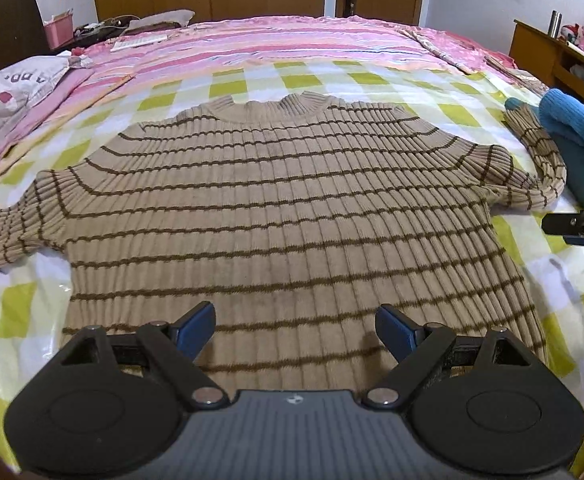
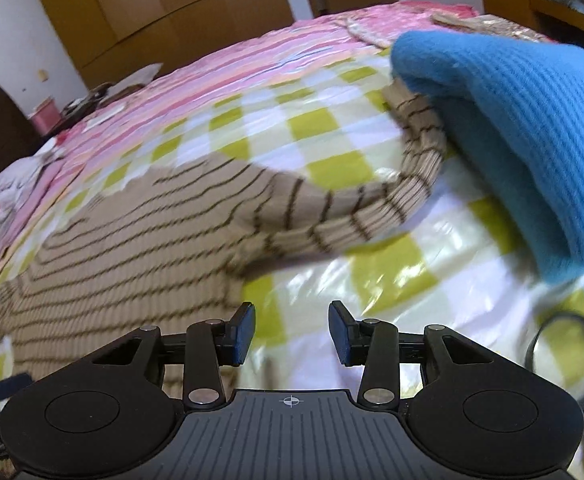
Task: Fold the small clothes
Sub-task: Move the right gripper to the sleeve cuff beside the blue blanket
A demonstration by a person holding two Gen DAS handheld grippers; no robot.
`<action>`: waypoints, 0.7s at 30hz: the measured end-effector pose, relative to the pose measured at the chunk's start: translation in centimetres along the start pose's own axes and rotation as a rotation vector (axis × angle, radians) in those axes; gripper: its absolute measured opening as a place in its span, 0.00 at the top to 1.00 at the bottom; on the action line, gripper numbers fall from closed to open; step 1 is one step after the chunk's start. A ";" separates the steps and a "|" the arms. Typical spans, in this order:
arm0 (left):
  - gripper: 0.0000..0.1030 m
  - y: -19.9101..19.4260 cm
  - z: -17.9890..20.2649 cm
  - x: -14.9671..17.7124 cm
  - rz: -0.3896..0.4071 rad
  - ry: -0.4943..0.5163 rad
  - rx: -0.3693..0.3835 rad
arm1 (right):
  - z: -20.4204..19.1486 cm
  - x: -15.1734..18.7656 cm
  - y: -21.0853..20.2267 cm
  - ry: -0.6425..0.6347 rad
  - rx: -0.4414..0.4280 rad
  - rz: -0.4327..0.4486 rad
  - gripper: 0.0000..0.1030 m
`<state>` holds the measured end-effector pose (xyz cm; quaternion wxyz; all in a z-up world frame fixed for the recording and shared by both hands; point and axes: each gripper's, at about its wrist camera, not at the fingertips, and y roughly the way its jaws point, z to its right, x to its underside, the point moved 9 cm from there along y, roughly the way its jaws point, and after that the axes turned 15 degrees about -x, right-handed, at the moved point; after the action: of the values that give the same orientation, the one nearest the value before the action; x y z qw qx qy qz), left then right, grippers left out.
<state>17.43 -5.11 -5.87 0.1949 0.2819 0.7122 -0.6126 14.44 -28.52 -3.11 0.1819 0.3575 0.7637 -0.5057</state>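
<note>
The striped sweater (image 1: 283,208) lies flat, front up, on the checked cloth (image 1: 304,80) across the near half of the bed, collar toward the far edge and hem toward the near edge, so its body is spread ready for folding. Its 2 sleeves reach toward the bed's side edges; the right one (image 2: 372,216) bends back and runs partly under a blue knit garment (image 2: 524,128) near the right edge, which will likely need freeing first. The left hand-held gripper (image 1: 295,330) hangs over the hem with jaws wide apart and nothing between them. The right hand-held gripper (image 2: 292,332) has jaws partly apart, empty, over bare cloth just beside the sweater's right side.
</note>
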 end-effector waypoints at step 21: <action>0.10 2.4 0.7 -0.5 -0.043 -0.015 -0.014 | 4.9 -3.9 2.7 0.054 0.132 0.068 0.61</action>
<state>19.31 -5.66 -7.54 0.1891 0.2605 0.7208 -0.6139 18.67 -33.70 -4.38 0.1545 0.4080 0.7209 -0.5385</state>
